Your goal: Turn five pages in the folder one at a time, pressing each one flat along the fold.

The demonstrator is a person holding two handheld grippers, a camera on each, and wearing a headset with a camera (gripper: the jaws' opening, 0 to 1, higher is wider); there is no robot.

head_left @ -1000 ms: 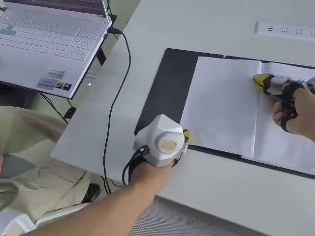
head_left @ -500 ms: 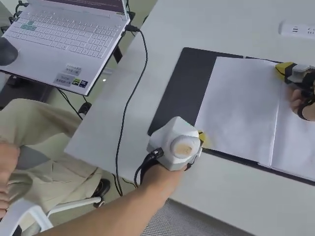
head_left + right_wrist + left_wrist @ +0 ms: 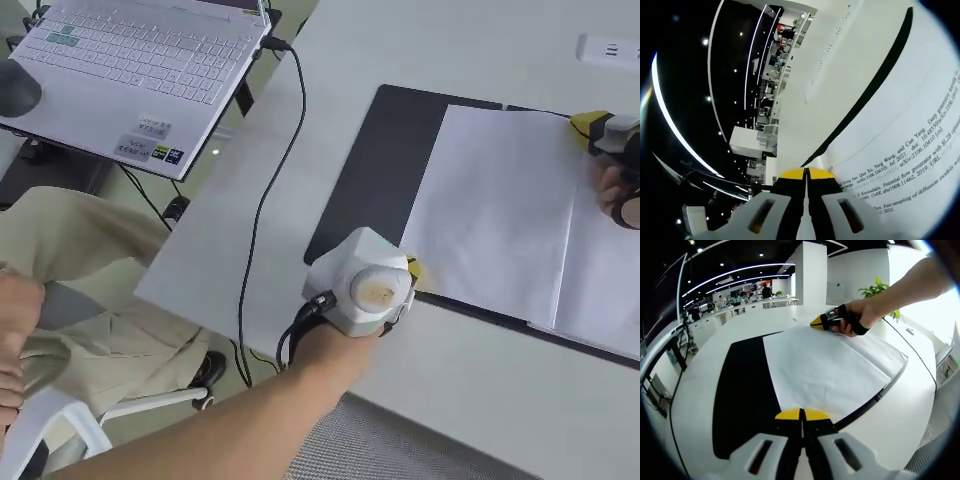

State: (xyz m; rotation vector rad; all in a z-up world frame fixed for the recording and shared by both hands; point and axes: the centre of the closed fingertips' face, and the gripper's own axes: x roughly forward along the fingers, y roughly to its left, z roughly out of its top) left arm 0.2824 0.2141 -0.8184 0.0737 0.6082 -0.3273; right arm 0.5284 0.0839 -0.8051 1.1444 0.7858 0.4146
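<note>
The folder lies open on the white table, its black cover bare on the left. A blank white page rests turned over on the left side. My left gripper is shut, its yellow tips resting at the near corner of that blank page. My right gripper is shut too, its tips down by the fold close to the folder's far edge, on the printed page. From the left gripper view, the right gripper shows at the far side of the sheet, held in a hand.
A laptop sits on a lower stand at the far left, with a black cable trailing across the table. A white power strip lies beyond the folder. The table's near edge runs just below my left gripper.
My right gripper has slid along the fold toward the folder's far edge. The left gripper stays at the page's near corner. The head camera has shifted.
</note>
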